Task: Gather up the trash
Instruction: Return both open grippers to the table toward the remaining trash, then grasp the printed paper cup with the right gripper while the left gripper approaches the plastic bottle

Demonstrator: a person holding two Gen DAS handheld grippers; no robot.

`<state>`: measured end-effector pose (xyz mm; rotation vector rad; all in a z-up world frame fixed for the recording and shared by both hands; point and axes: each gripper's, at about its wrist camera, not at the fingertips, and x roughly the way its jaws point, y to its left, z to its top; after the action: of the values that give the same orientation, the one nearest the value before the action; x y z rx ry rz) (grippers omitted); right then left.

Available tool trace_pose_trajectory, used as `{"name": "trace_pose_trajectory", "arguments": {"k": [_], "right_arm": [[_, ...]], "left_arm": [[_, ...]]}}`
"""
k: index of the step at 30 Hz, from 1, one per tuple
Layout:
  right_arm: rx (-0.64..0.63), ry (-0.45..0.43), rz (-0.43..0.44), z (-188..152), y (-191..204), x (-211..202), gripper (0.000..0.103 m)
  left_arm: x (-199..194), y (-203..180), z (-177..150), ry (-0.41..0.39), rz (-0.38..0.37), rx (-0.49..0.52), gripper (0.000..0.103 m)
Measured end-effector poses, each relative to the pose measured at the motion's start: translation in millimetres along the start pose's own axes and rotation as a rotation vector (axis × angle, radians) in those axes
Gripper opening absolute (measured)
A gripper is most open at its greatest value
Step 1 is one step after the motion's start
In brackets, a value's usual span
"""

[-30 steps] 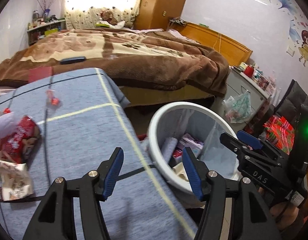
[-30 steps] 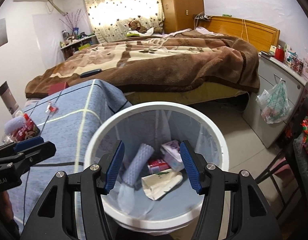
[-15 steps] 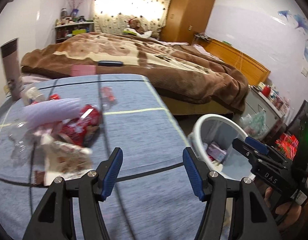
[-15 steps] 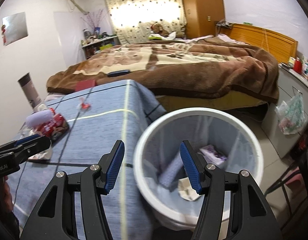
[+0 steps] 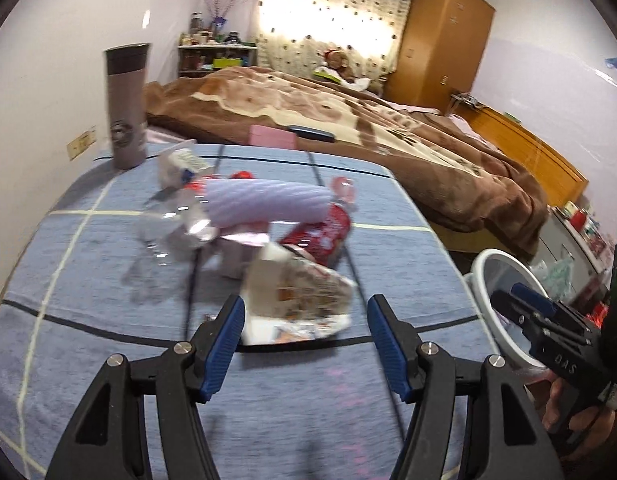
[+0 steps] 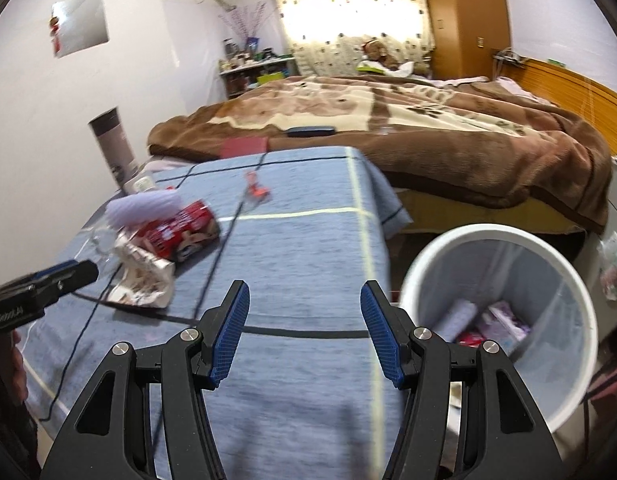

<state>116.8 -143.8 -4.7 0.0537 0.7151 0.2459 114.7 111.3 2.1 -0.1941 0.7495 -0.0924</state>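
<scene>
2 grippers, left [image 5: 304, 330] and right [image 6: 304, 330], spread, empty; white bin [image 6: 564, 280] holds wrappers.

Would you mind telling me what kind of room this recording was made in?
Most likely a home bedroom: a bed under a brown blanket, a wooden wardrobe, and a curtained window.

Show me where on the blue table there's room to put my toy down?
The blue checked tablecloth is bare between the red snack bag and the edge beside the white round trash bin, and also in the near part by the open right gripper. It is crowded on the left, where wrappers pile around the lilac ribbed roll.
</scene>
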Motion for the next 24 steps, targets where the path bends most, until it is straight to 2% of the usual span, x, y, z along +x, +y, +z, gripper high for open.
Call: {"name": "trace_pose_trajectory", "arguments": {"k": [6,14,24], "right_arm": [[-0.073,0.019,0.077,1.1,34.0,10.9,0.060],[-0.137,0.038,0.158,8.2,70.0,24.8,0.060],[-0.227,0.050,0.213,12.4,103.9,42.9,0.060]], "left_arm": [[-3.7,38.1,4.3,-0.004,0.055,-0.039,0.066],[-6.0,71.8,13.5,-0.009,0.099,-0.038,0.068],[14.1,95.2,34.4,0.021,0.096,-0.020,0.069]]}}
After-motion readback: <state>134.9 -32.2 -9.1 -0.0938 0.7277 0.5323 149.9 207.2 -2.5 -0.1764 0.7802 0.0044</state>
